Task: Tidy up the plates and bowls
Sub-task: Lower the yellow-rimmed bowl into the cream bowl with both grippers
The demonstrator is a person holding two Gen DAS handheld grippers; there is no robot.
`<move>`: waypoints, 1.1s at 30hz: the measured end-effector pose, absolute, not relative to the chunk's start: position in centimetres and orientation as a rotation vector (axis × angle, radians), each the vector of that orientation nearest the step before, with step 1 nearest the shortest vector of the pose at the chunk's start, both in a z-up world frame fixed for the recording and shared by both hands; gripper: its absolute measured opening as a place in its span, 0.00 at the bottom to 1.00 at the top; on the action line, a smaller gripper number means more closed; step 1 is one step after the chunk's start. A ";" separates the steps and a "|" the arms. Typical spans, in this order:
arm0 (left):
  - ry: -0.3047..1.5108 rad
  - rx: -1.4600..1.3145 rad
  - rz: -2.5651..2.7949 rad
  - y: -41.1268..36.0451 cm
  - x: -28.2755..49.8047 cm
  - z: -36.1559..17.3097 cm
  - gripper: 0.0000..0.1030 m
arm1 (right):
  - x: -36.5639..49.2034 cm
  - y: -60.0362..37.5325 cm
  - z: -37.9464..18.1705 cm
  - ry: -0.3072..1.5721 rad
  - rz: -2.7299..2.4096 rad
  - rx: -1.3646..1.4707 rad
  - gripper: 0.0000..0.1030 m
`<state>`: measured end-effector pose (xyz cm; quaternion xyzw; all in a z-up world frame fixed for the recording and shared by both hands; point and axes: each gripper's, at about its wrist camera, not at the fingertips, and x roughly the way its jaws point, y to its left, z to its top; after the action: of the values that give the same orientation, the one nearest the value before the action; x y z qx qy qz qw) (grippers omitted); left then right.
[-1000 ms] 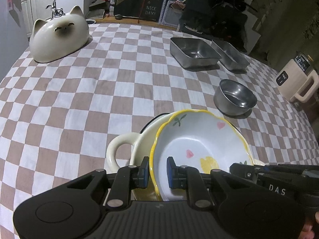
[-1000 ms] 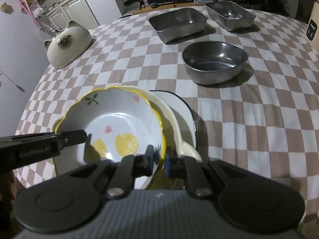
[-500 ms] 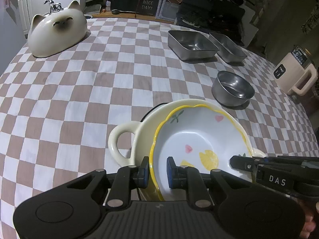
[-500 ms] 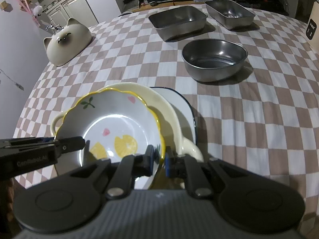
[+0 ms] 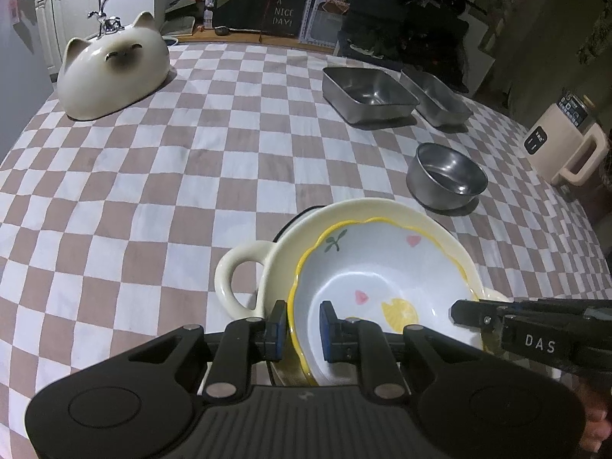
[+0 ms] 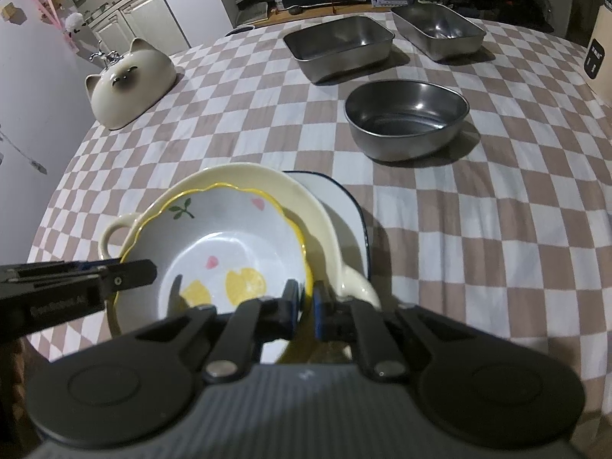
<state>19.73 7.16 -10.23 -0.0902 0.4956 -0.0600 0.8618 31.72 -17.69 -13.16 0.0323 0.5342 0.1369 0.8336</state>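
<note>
Left tongs (image 5: 302,323): pads straddle the flowered bowl's near rim at 6 o'clock in the left view, one outside, one inside; a sliver of gap shows by each pad, so whether they truly pinch it I cannot tell.
Right tongs (image 6: 306,308): clamped together on the same bowl's rim at 5 o'clock of the bowl in the right view.
Flowered bowl (image 6: 229,248): yellow scalloped rim, sitting down inside the cream handled bowl (image 5: 244,287), slightly tipped toward the tongs.
Under the stack: a white plate with a dark blue edge (image 6: 340,206) pokes out at 2 o'clock.
Key relation: the bowl lies straight ahead of both tongs, each on an opposite side of its rim; neither hand is nearer. It is round, with no long axis.
Likely step: seating or releasing the bowl in the stack.
Steel bowl (image 6: 405,118): well apart at 1 o'clock.
Steel trays (image 6: 340,48): farther, 12 o'clock.
View difference: the right view shows the plate plainly; the left shows only a dark edge, but adds a beige appliance (image 5: 562,145) at 2 o'clock.
</note>
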 end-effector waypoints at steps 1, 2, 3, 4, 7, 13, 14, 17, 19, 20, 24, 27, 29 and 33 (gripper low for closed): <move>1.031 -0.184 -0.127 7.1 19.6 -10.1 0.18 | 31.7 -17.7 -13.2 1.132 0.289 0.071 0.09; 1.024 -0.177 -0.129 7.1 19.6 -10.0 0.18 | 31.7 -17.7 -13.1 1.132 0.288 0.073 0.09; 1.018 -0.171 -0.131 7.1 19.6 -9.9 0.18 | 31.6 -17.7 -13.1 1.132 0.287 0.075 0.09; 1.018 -0.168 -0.132 7.1 19.5 -9.9 0.18 | 31.5 -17.7 -13.1 1.132 0.286 0.075 0.09; 1.018 -0.169 -0.134 7.1 19.6 -9.9 0.18 | 31.5 -17.7 -13.0 1.130 0.286 0.072 0.09; 1.026 -0.171 -0.139 7.0 19.5 -10.1 0.18 | 31.3 -17.8 -12.7 1.116 0.284 0.060 0.09; 1.025 -0.173 -0.139 7.0 19.5 -10.1 0.18 | 31.3 -17.8 -12.7 1.115 0.285 0.058 0.09; 1.024 -0.169 -0.141 6.9 19.4 -10.2 0.18 | 31.1 -17.9 -12.6 1.112 0.286 0.055 0.09; 1.023 -0.164 -0.140 6.8 19.4 -10.2 0.19 | 31.1 -18.0 -12.5 1.111 0.287 0.053 0.09; 1.023 -0.160 -0.141 6.8 19.4 -10.2 0.19 | 31.0 -18.0 -12.5 1.110 0.288 0.051 0.09; 1.022 -0.149 -0.144 6.6 19.5 -10.2 0.23 | 30.8 -18.2 -12.4 1.105 0.290 0.047 0.09; 1.020 -0.162 -0.156 6.7 19.6 -10.2 0.26 | 30.8 -18.4 -12.3 1.104 0.291 0.049 0.09; 1.019 -0.154 -0.159 6.5 19.6 -10.2 0.26 | 30.8 -18.5 -12.3 1.104 0.290 0.053 0.09; 1.019 -0.152 -0.160 6.5 19.6 -10.2 0.26 | 30.7 -18.5 -12.2 1.103 0.289 0.056 0.09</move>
<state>19.56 6.49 -10.20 -0.0726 0.4868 -0.0762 0.8672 30.70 -18.49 -12.22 0.0266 0.5222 0.1366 0.8414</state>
